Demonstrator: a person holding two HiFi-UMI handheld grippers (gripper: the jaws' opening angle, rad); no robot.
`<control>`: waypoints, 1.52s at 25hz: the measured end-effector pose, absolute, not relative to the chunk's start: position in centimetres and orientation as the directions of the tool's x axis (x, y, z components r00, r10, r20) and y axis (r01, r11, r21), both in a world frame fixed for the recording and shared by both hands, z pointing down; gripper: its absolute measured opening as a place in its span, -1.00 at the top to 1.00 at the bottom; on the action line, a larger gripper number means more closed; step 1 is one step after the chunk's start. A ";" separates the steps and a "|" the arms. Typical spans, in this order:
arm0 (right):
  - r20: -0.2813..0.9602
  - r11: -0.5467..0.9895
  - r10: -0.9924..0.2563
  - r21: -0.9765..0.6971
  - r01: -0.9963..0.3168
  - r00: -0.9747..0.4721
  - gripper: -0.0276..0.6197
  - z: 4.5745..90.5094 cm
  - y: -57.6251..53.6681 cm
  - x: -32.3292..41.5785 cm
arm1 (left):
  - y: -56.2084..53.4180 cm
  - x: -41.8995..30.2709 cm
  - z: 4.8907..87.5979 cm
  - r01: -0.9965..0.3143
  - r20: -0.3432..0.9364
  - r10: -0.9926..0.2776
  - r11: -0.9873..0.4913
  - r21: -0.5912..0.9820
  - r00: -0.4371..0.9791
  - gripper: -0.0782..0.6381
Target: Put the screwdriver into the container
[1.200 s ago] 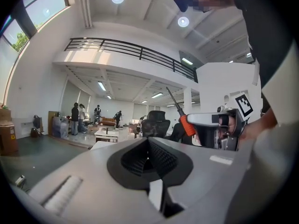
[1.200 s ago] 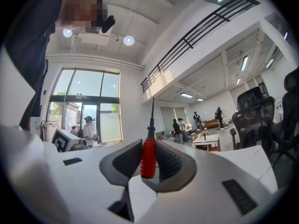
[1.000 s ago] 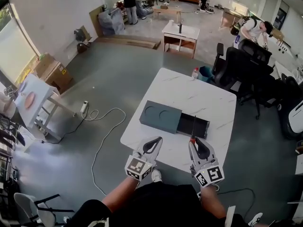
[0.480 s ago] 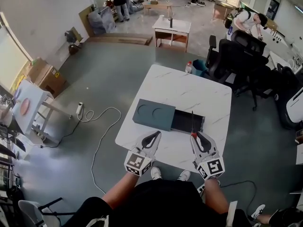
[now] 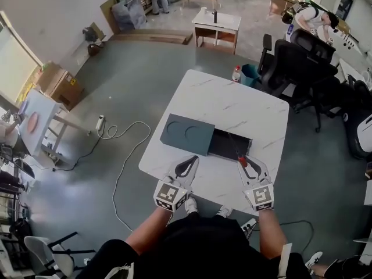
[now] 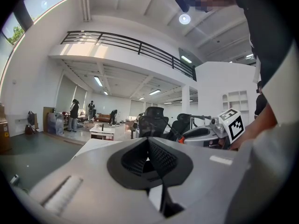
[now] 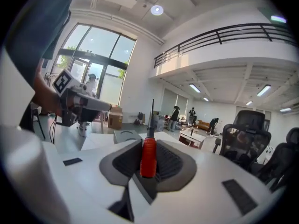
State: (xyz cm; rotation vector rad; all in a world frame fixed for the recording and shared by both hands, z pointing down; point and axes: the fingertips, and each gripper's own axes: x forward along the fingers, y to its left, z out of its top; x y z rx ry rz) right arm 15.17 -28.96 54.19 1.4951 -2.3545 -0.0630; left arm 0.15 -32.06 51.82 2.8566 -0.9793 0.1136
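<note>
Screwdriver [image 7: 148, 157] held over the open part of the container [image 5: 187, 133]
Left claw [image 6: 149, 146] is closed together and empty, at the near edge of the white surface [image 5: 232, 106]. Right claw [image 5: 247, 164] grips the red handle of the screwdriver. The thin shaft points away from the person, over the dark open part of the grey container.
</note>
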 end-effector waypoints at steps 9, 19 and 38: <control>0.482 0.569 -0.803 0.443 -0.693 -0.350 0.62 60.5 -31.8 17.4 | -32.8 1.2 53.1 -0.625 0.141 -0.611 -0.775 0.096 0.779 0.76; 0.677 0.747 -0.647 0.472 -0.469 -0.350 0.62 66.8 -34.7 17.6 | -33.6 1.4 53.8 -0.639 0.156 -0.622 -0.763 0.101 0.767 0.76; 0.910 0.912 -0.353 0.283 -0.297 -0.216 0.62 75.0 -37.1 17.1 | -34.0 -0.5 54.6 -0.673 0.162 -0.656 -0.732 0.103 0.737 0.76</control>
